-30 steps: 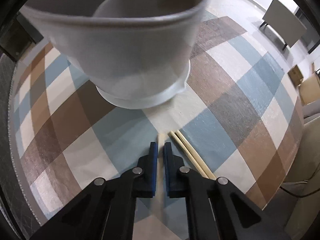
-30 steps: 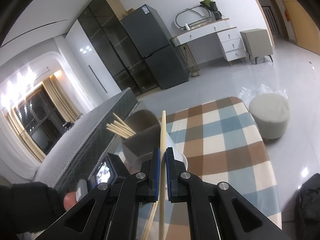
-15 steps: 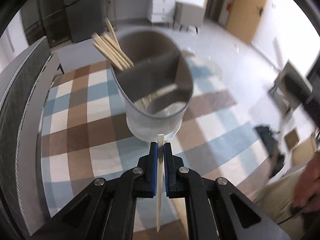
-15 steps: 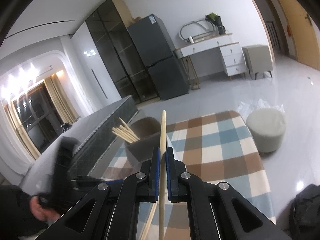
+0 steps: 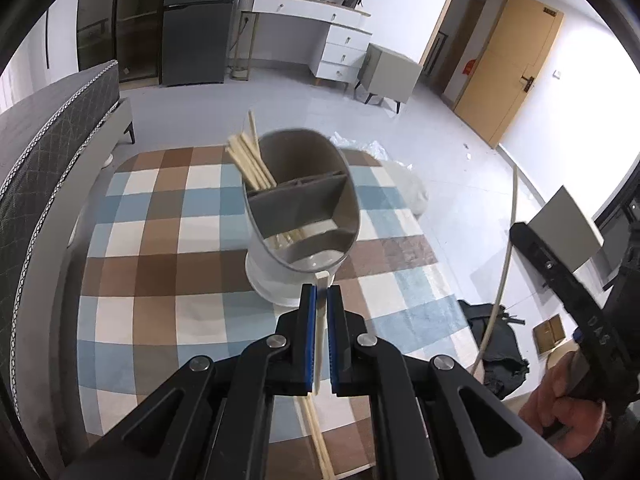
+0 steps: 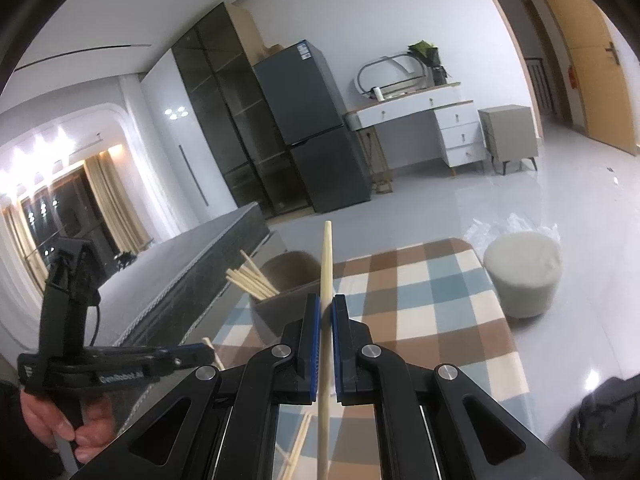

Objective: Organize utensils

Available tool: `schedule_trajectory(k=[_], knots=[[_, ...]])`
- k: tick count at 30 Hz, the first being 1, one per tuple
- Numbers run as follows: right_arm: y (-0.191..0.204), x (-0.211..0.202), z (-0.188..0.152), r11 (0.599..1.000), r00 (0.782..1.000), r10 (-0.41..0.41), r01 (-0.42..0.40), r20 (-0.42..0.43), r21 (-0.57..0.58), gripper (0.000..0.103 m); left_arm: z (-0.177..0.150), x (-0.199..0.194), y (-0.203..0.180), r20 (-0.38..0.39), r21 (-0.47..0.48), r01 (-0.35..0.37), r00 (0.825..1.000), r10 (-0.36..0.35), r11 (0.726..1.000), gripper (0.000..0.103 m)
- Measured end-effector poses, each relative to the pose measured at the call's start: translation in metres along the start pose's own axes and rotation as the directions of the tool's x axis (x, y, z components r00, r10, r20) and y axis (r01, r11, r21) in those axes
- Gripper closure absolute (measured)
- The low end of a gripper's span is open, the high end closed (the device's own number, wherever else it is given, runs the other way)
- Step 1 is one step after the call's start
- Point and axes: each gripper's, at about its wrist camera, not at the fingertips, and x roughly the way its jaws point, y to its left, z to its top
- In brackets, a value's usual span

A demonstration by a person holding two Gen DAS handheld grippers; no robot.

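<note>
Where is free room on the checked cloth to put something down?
Bare cloth lies left of the grey holder, toward the dark bed edge, and right of it. It is crowded near the left gripper, where loose chopsticks lie.

one utensil holder [image 5: 296, 216], two held chopsticks [image 6: 326, 280]

Left gripper [image 5: 321, 294] tilted downward, jaws clamped — right gripper [image 6: 326, 312] near-level, jaws clamped
</note>
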Motion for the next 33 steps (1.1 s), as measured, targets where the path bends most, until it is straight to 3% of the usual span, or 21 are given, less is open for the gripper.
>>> schedule_trajectory(k=[9,13,17,20,21,22,24,26,30,33], knots=[[0.011,0.010,0.032,0.998,0.999,0.012,-0.009,0.044,-0.068,0.098,0.023,-0.016,-0.006,0.066,-0.012,0.092,0.994,-0.091,0.996,0.103],[0.014,0.019,0.049,0.996,0.998,0.028,-0.023,0.055,-0.091,0.098,0.026,-0.019,0.003,0.094,-0.007,0.084,0.992,-0.083,0.996,0.103],[0.012,0.020,0.049,0.995,0.997,0.050,-0.043,0.066,-0.095,0.098,0.014,-0.010,0.023,0.055,-0.056,0.080,0.996,-0.077,0.995,0.102],[0.003,0.022,0.039,0.996,0.998,0.043,-0.040,0.050,-0.076,0.098,-0.007,0.006,0.028,-0.010,-0.042,0.053,0.999,-0.053,0.998,0.068],[-0.001,0.023,0.035,0.997,0.998,0.038,-0.035,0.042,-0.072,0.098,-0.012,0.009,0.024,-0.026,-0.023,0.032,0.999,-0.032,0.999,0.047],[-0.007,0.025,0.029,0.997,0.999,0.026,-0.023,0.030,-0.069,0.098,-0.021,0.017,0.015,-0.059,0.022,0.006,0.998,-0.005,1.000,0.039],[-0.018,0.027,0.024,0.999,1.000,0.003,-0.003,0.008,-0.055,0.098,-0.036,0.036,0.001,-0.139,0.080,0.011,0.990,0.000,0.997,0.039],[-0.030,0.025,0.025,1.000,1.000,-0.007,0.007,0.003,-0.026,0.098,-0.048,0.061,-0.004,-0.247,0.043,0.026,0.969,-0.015,0.999,0.039],[-0.040,0.011,0.029,1.000,0.999,-0.001,0.001,0.034,0.011,0.098,-0.064,0.101,-0.014,-0.328,0.030,-0.031,0.944,0.039,0.999,0.039],[-0.042,0.004,0.032,1.000,0.999,0.010,-0.011,0.052,0.022,0.098,-0.070,0.118,-0.022,-0.346,0.040,-0.052,0.936,0.063,0.998,0.040]])
